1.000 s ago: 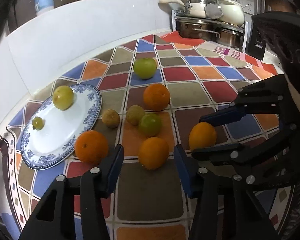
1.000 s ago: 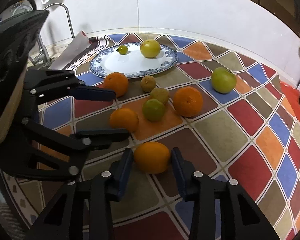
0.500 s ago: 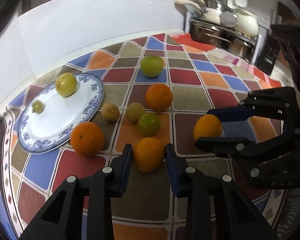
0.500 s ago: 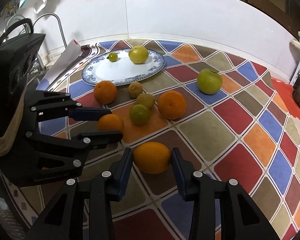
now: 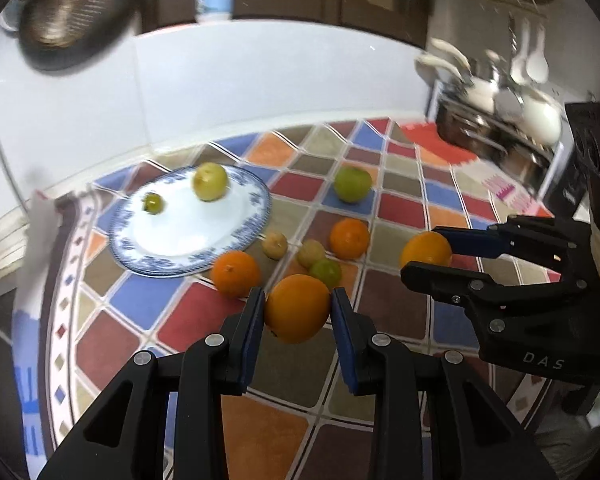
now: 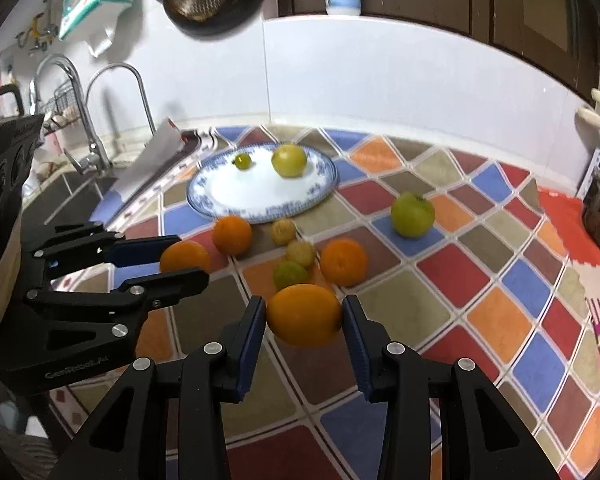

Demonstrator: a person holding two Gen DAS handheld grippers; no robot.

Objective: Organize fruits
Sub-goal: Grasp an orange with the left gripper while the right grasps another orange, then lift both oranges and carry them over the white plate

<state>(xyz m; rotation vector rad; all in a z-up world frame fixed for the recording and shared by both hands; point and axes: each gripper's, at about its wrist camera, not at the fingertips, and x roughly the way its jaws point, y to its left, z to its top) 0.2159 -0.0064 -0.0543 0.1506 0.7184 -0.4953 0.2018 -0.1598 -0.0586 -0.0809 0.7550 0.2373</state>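
You had the checked tablecloth spread over the whole counter, so every loose fruit lay on one flat surface within reach of both tools. The blue-rimmed plate sat at the far left of the cloth, just beside the sink edge; judged from the task, it served as the collecting point, since a yellow-green fruit and a small green fruit already lay on it.

Each tool held one fruit, which suggests you meant to carry two at once. The left gripper had its pads pressed narrow on both sides of an orange, held clear above the cloth at the near centre. The right gripper was clamped in the same way on a second orange, slightly wider.

Between the tools and the plate, the unsorted group was left on the cloth: two oranges, a green apple well apart on the far side, a green citrus, and two small yellowish fruits.

Motion blur softened the plate pattern and the pots at the far right. The held oranges covered the cloth below them, so their clearance could not be confirmed. Your hands were not visible.
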